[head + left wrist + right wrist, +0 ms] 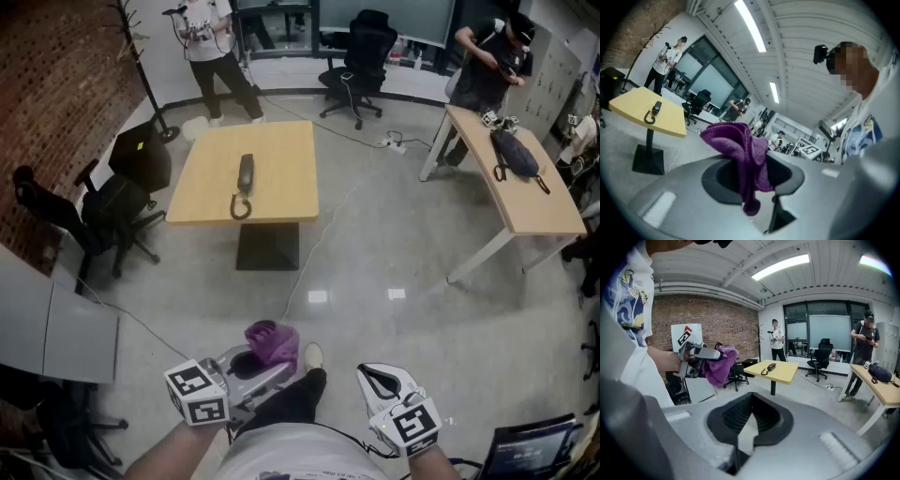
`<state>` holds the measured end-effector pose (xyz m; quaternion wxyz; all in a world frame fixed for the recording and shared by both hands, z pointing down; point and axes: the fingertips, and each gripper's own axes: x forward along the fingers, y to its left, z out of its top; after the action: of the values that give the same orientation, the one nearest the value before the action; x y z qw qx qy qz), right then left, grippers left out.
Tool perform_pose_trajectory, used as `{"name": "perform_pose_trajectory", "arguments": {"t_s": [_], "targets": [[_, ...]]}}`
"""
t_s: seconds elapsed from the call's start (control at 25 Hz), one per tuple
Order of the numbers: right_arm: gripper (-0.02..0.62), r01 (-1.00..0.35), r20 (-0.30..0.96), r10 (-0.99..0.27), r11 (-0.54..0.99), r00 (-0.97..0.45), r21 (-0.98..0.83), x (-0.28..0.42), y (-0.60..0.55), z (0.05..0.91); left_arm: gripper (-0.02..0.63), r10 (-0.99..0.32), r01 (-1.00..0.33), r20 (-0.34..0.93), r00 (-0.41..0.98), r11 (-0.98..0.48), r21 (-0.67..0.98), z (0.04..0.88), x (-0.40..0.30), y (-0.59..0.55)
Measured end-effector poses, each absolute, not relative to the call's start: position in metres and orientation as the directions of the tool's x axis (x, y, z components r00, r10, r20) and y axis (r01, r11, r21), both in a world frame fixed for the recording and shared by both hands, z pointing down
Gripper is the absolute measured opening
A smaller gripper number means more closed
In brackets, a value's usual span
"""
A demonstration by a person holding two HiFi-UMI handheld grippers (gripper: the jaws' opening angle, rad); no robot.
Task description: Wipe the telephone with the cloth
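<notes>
Left gripper [755, 180] pinches the purple cloth [740, 150] between its fingers, right gripper [749, 420] fingers press together empty, telephone [245, 175] well beyond both.

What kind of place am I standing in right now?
Most likely an open office or lab workspace. It has plain work tables, wheeled office chairs and a glass partition under strip lights, with a brick wall along one side.
</notes>
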<state>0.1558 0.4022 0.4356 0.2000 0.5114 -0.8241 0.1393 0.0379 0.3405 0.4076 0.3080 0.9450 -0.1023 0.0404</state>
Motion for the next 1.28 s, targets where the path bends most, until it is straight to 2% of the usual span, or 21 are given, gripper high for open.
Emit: {"name": "perform_pose_trajectory", "arguments": {"t_s": [0.12,0.44,0.64,0.8,1.28], "targets": [[0.002,-0.893,0.481,-0.778,0.449,-0.403,-0.022,0.165,0.376,0.438,0.146,-0.171,-0.214,0.128,0.977,-0.785,0.581,0.410,0.050,0.316],[0.002,-0.833,0.527,-0.721,0.552,-0.451,0.043,0.196,0.294,0.422,0.146,-0.276,-0.260,0.069,0.959,-0.753,0.604,0.403,0.083,0.238],[0.003,-0.829,0.507,-0.720,0.559,-0.474,0.020,0.210,0.250,0.418,0.146,-0.298,-0.288,0.083,0.951,-0.757,0.587,0.400,0.093,0.208],[0.054,-0.805,0.510,-0.685,0.593,-0.520,-0.023,0.203,0.229,0.415,0.146,-0.331,-0.326,0.103,0.938,-0.742,0.586,0.394,0.091,0.199],[0.054,-0.643,0.492,-0.551,0.765,-0.675,-0.025,0.181,0.155,0.414,0.146,-0.516,-0.493,0.144,0.844,-0.641,0.589,0.395,0.080,0.157]]}}
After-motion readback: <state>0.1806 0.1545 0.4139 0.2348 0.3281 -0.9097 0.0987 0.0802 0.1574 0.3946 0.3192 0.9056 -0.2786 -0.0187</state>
